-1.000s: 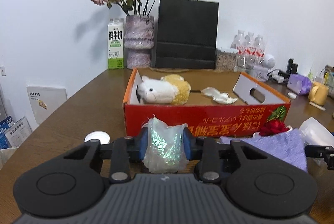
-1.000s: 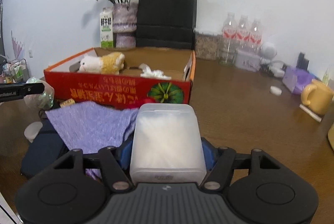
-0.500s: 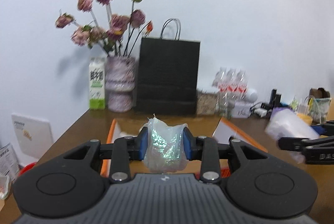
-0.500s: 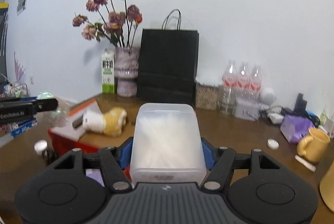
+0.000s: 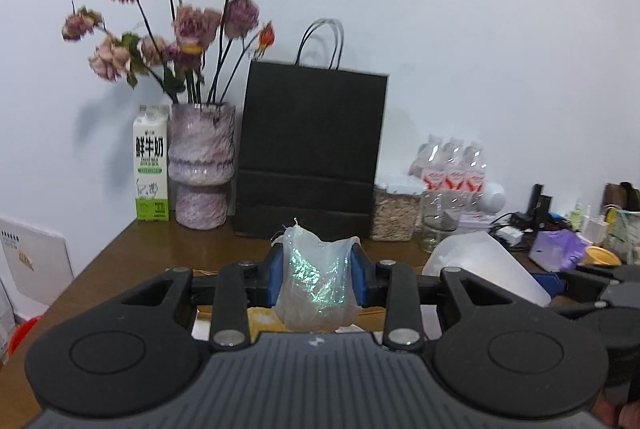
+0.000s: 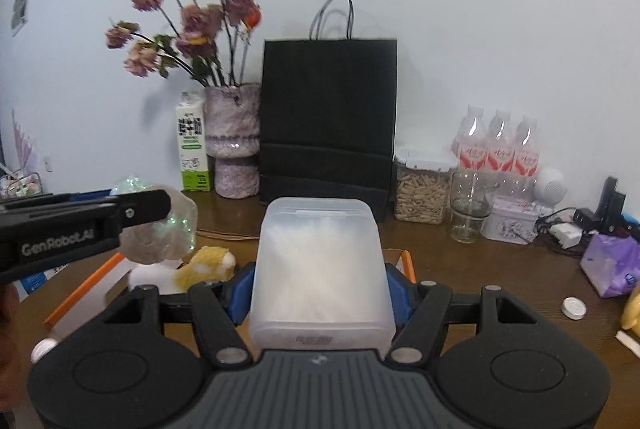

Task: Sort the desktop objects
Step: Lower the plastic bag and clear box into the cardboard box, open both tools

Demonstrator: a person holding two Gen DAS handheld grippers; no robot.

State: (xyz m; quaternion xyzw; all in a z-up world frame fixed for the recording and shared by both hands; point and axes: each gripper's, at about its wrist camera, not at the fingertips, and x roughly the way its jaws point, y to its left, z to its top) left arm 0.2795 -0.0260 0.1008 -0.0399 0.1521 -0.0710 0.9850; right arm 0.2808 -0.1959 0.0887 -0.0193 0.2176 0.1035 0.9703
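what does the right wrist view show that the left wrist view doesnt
Only the right wrist view shows the plush toy lying in the orange-edged box, the small white cap on the table, and the right gripper shut on the frosted plastic box.

Only the left wrist view shows the white board leaning at the table's left end, and the left gripper from behind, shut on the iridescent pouch.

Both show the vase of dried flowers, milk carton, black paper bag and water bottles.

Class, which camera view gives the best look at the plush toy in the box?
The right wrist view: the plush toy shows yellow and white, lying beyond the gripper. In the left wrist view, the gripper hides almost all of it.
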